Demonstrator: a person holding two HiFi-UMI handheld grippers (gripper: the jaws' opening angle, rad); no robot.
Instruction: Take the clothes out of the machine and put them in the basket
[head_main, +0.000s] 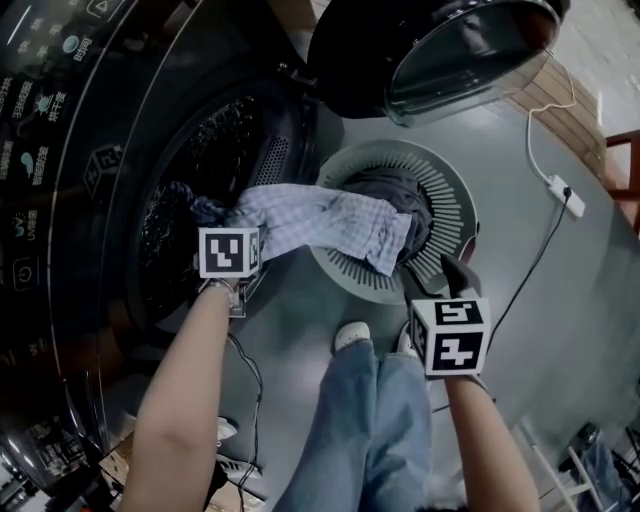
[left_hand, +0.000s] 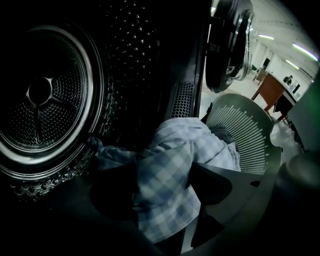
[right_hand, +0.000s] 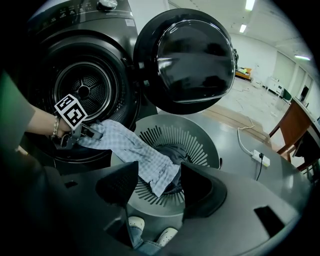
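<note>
A light checked shirt (head_main: 320, 220) stretches from the machine's drum mouth (head_main: 200, 160) over the rim of the round grey basket (head_main: 350, 272). My left gripper (left_hand: 163, 194) is at the drum's lip, shut on the shirt's (left_hand: 170, 165) near end; in the head view its marker cube (head_main: 228, 252) hides the jaws. A dark garment (head_main: 175, 205) lies inside the drum. More dark clothes (head_main: 395, 190) lie in the basket. My right gripper (right_hand: 159, 172) hovers open above the basket's (right_hand: 200, 135) near rim, with nothing between its fingers.
The round machine door (head_main: 450, 50) hangs open above the basket. A white power strip (head_main: 565, 195) with its cable lies on the grey floor to the right. The person's jeans and white shoes (head_main: 352, 335) stand just before the basket. A wooden table (right_hand: 295, 125) stands at the far right.
</note>
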